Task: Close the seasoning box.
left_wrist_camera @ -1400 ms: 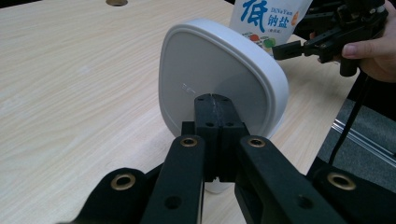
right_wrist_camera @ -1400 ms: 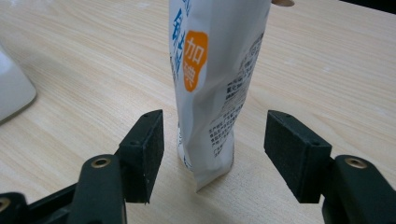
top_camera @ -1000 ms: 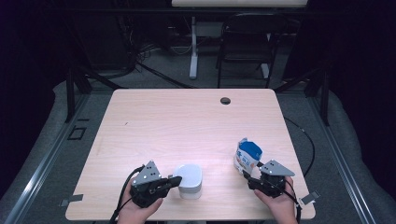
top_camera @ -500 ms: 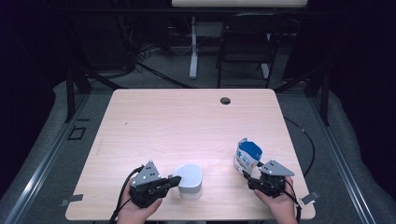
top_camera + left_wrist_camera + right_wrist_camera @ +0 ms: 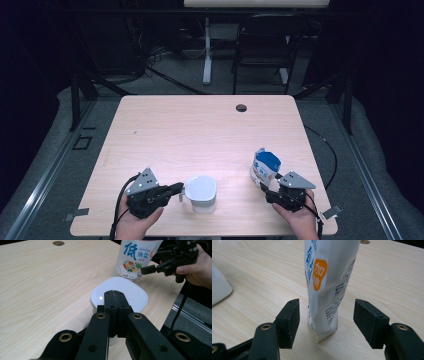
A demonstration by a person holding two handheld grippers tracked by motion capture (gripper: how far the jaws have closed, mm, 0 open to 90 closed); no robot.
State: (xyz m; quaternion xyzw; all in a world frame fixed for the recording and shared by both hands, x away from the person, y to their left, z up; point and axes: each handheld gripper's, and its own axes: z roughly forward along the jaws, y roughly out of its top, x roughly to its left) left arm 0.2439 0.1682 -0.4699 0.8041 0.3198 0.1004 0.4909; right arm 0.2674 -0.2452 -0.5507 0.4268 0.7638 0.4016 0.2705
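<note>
On the pale wood-grain table (image 5: 200,130), toward its near edge, stands a white rounded-square plastic container (image 5: 201,192) with a small handle at its nine o'clock side. From above and in the left gripper view (image 5: 120,293) its inside looks plain white; I cannot tell whether anything lies in it. The left gripper (image 5: 176,189), held in a hand (image 5: 131,224) at the table's seven o'clock corner, points toward three o'clock with its jaws clenched tight together right at the container's handle; whether they pinch the handle I cannot tell.

Over at the five o'clock part of the table a white and blue printed pouch with an orange patch (image 5: 264,167) stands upright, top open, contents hidden. The right gripper (image 5: 263,187), in the other hand (image 5: 295,220), sits at the pouch's foot with its jaws spread wide. In the right gripper view the pouch (image 5: 329,282) stands between the two pads (image 5: 290,322), touching neither

A round dark grommet hole (image 5: 241,108) sits near the table's twelve o'clock edge
</note>
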